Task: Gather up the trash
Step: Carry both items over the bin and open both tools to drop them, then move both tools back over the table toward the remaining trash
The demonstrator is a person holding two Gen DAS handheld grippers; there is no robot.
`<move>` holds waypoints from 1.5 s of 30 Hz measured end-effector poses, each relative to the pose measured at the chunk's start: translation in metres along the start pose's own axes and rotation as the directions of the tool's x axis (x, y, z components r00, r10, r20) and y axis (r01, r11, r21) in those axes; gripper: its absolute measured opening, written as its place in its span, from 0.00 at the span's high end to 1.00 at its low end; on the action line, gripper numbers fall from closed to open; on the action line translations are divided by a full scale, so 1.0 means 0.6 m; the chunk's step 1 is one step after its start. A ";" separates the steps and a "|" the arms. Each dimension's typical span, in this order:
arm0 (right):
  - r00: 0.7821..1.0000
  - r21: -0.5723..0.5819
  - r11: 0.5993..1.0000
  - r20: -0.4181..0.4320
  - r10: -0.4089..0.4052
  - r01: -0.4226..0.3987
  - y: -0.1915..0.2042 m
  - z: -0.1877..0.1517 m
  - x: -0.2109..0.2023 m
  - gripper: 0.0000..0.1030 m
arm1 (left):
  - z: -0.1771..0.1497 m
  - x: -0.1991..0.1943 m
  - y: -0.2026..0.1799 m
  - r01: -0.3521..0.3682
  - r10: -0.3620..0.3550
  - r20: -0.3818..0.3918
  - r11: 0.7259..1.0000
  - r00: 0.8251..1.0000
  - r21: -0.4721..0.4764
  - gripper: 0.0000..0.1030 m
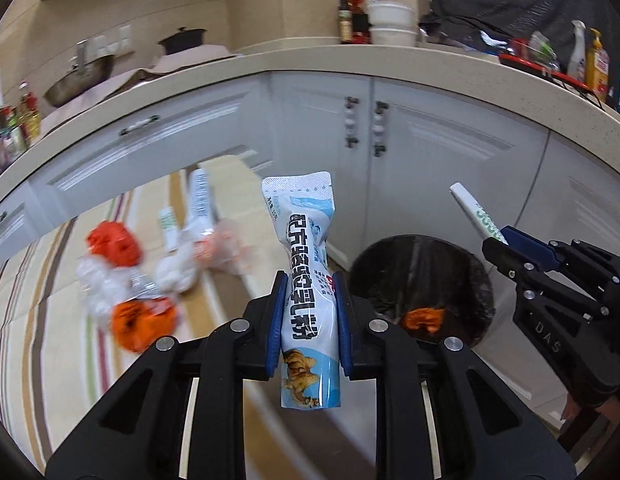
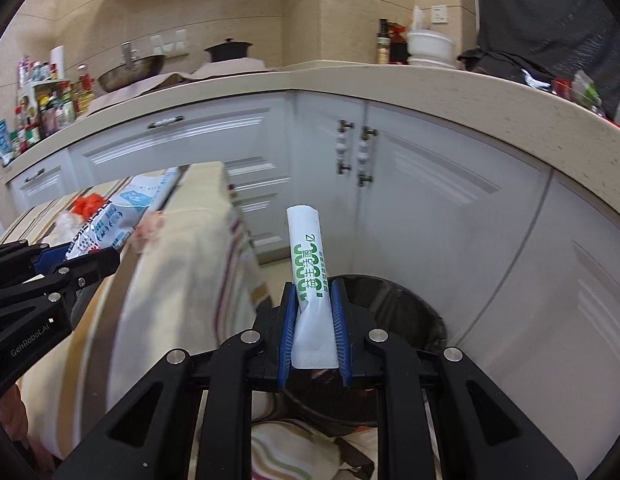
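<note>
The right gripper point(image 2: 314, 320), fingers clamped on a white green-printed sachet point(image 2: 310, 264), is nearer the black-lined round bin point(image 2: 410, 312); the left gripper point(image 1: 310, 316) clamps a pale-blue packet point(image 1: 307, 280) upright.

place: home kitchen | evidence: white cabinets point(image 2: 229, 136), beige countertop point(image 1: 310, 66), wok point(image 2: 131, 70), oil bottles point(image 1: 25, 116)

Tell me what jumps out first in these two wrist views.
Each gripper is clamped on a wrapper: the left gripper holds a blue-and-white sachet, the right gripper a white-and-green stick pack. Just beyond sits a black-lined bin, and crumpled orange-and-clear trash still litters the striped tablecloth.
</note>
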State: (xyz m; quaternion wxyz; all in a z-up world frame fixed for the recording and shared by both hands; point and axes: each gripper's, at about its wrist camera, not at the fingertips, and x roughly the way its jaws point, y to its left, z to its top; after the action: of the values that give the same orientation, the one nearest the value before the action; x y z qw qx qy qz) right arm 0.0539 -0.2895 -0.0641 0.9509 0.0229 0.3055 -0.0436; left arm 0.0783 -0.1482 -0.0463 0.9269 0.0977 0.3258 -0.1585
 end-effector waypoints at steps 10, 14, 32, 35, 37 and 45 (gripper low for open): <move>0.998 0.065 0.996 -0.020 -0.066 0.067 -0.081 -0.002 0.031 0.81 | 0.037 0.084 -0.109 0.066 -0.061 -0.067 0.995 0.996 0.075 0.79; 0.997 0.080 0.994 -0.020 -0.072 0.074 -0.102 0.001 0.046 0.81 | 0.047 0.116 -0.136 0.059 -0.052 -0.081 0.994 0.995 0.090 0.79; 0.997 0.147 0.986 -0.006 -0.081 0.081 -0.132 0.011 0.066 0.59 | 0.073 0.124 -0.130 0.040 -0.038 -0.056 0.999 0.998 0.032 0.51; 0.997 0.141 0.987 0.013 -0.074 0.071 -0.116 0.020 0.053 0.56 | 0.073 0.095 -0.107 0.029 -0.029 -0.017 0.999 0.999 0.015 0.48; 0.998 0.133 0.989 0.028 -0.065 0.060 -0.102 0.028 0.046 0.54 | 0.073 0.076 -0.092 0.019 -0.019 0.011 1.000 1.000 0.000 0.44; 0.997 0.058 0.998 0.081 0.017 -0.022 -0.011 0.060 0.024 0.49 | 0.065 -0.005 0.015 -0.062 0.071 0.108 0.994 0.992 -0.087 0.38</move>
State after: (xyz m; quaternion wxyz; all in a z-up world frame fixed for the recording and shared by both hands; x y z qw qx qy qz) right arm 0.0856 -0.2998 -0.0434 0.9618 0.0520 0.2652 -0.0443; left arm 0.1017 -0.1504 -0.0134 0.9516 0.0609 0.2768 -0.1190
